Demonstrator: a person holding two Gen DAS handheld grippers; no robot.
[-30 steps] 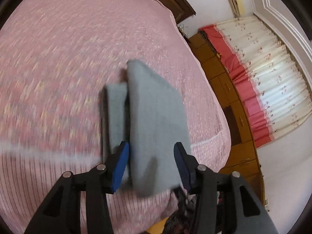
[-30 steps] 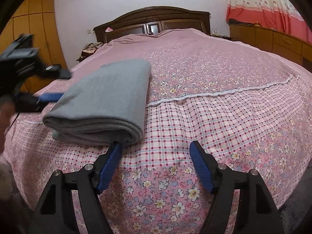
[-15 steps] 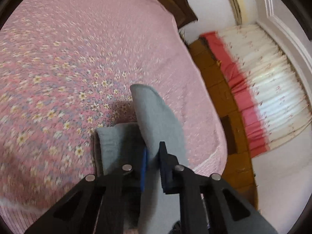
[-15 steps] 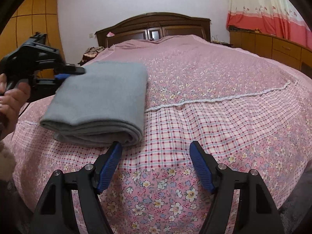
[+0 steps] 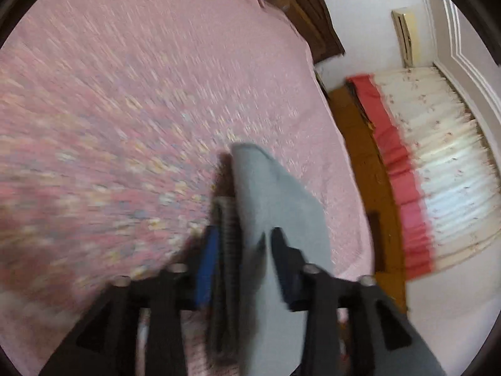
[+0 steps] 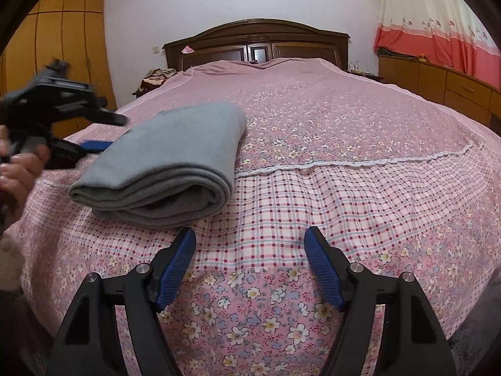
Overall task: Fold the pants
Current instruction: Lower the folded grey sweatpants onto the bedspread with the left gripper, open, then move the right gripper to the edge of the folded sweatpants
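Pants folded on pink bedspread

Pants [image 6: 169, 163], grey and folded into a thick bundle, are lying near the foot of the bed [image 6: 344, 144]. The left gripper [image 5: 241, 244] is sitting at the bundle's side edge, its jaws having just been opening, with the top layer of cloth between them but not pinched. The right gripper [image 6: 250, 263] is hovering wide open and empty just beside the bundle.
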